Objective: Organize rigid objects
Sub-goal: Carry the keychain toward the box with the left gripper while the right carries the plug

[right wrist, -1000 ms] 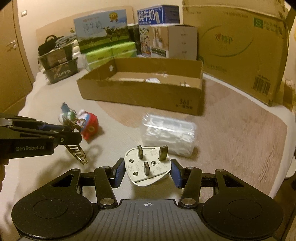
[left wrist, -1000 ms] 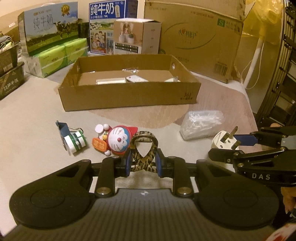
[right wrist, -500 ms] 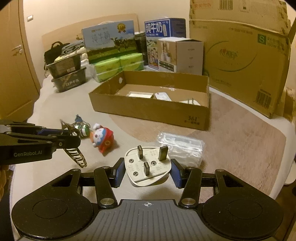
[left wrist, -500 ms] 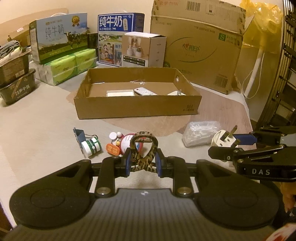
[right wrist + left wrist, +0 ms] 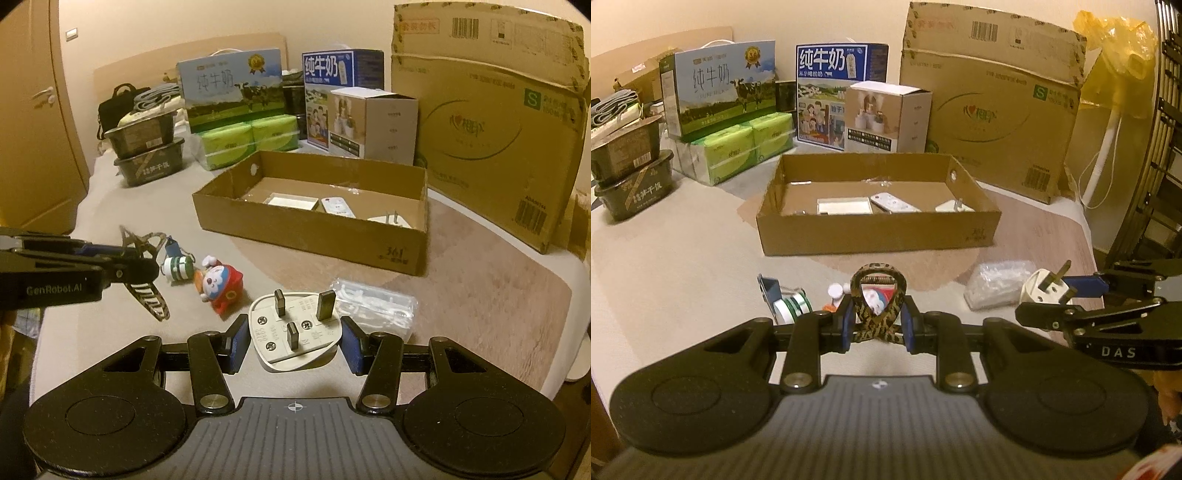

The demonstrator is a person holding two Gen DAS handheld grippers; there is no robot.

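Observation:
My left gripper (image 5: 877, 323) is shut on a leopard-print hair claw clip (image 5: 878, 295), held above the bed; from the right wrist view the clip (image 5: 146, 291) hangs from that gripper (image 5: 138, 258). My right gripper (image 5: 293, 338) is shut on a white three-pin plug (image 5: 291, 332), prongs up; the left wrist view shows this plug (image 5: 1043, 291) at the right. An open shallow cardboard box (image 5: 879, 232) lies ahead with several white items inside. A red and blue cat toy (image 5: 221, 286) and a green-striped tape roll (image 5: 179, 267) with a blue binder clip rest on the bed.
A clear plastic bag of white bits (image 5: 373, 304) lies by the plug. Milk cartons (image 5: 720, 85), green tissue packs (image 5: 738, 147), a white carton (image 5: 886, 118) and a big cardboard box (image 5: 990, 103) line the back. Dark food tubs (image 5: 628, 177) stack at the left.
Both grippers have risen with their loads, so the box and the toy sit lower and farther in view. Neither grip has altered.

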